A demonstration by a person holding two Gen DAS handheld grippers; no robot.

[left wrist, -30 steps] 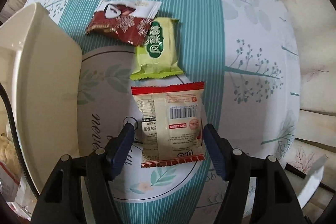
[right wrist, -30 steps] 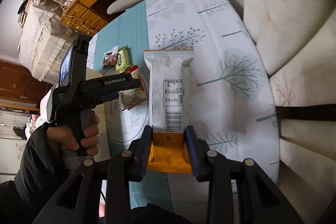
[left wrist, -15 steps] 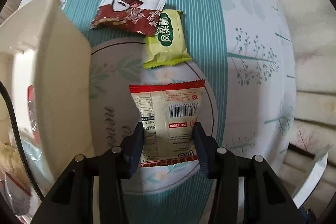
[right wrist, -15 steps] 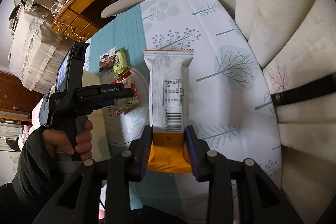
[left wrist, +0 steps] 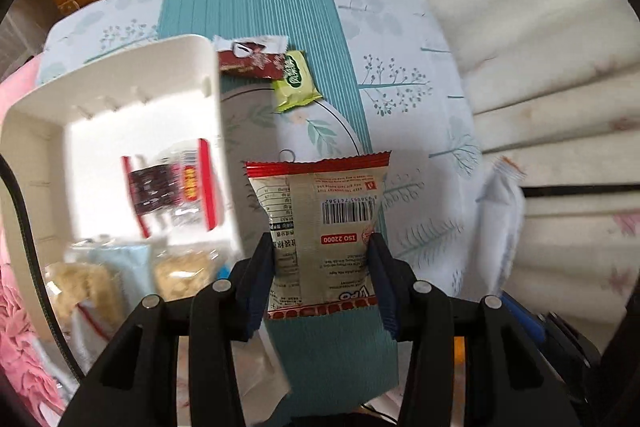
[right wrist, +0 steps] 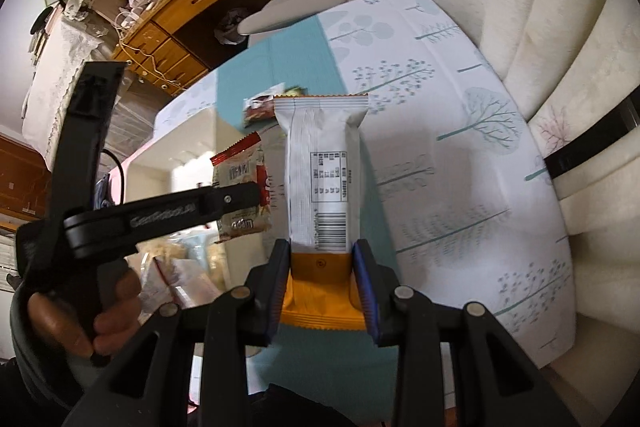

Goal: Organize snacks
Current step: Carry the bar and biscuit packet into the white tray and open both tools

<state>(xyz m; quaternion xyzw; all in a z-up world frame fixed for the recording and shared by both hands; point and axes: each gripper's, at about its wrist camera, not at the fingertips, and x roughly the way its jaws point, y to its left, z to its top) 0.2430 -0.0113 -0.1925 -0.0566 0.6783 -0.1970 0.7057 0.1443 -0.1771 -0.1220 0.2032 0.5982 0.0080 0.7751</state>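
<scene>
Keep both grips clenched, left gripper on the red-edged packet, right gripper on the white-and-orange bar, and carry them over the cream bin before releasing.

A: What sits between the fingers of the left gripper?

B: A beige snack packet with red crimped edges, barcode side up, pinched at both sides.

A: And around it?

B: At nine o'clock a white bin holds a red-striped packet and pale snacks, blurred. At twelve o'clock a dark red wrapper and a green packet lie touching on the teal-striped tablecloth.
</scene>
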